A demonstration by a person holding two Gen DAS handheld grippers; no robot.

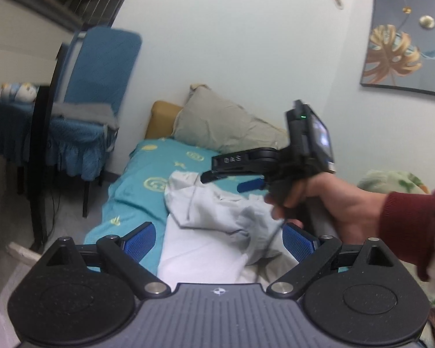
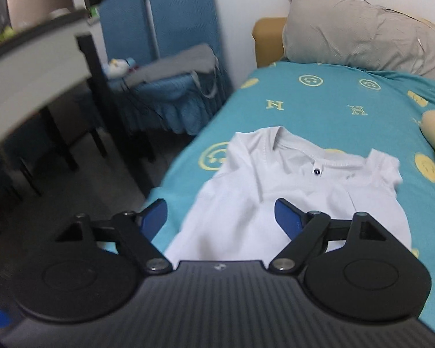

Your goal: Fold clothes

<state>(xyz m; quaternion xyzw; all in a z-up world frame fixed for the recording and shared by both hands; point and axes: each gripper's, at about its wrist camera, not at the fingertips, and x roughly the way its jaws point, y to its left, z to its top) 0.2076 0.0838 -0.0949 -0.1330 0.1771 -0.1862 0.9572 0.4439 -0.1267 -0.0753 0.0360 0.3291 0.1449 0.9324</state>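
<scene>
The white T-shirt (image 2: 290, 191) lies on the bed (image 2: 319, 107), collar toward the grey pillow (image 2: 359, 32) at 12 o'clock, with its upper part rumpled. It looks light, soft and limp, so I judge it will sag and crease when it is lifted; the best hold is a hem or shoulder seam, pinched at two points. The right tongs (image 2: 221, 217) stand spread above the cloth, nothing between them. The left tongs (image 1: 219, 239) are also spread, and the fabric lies loose between the fingers, not pinched

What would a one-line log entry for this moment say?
task: fold clothes | white T-shirt: crumpled on teal bedsheet | left claw: open | right claw: open, nothing gripped
</scene>
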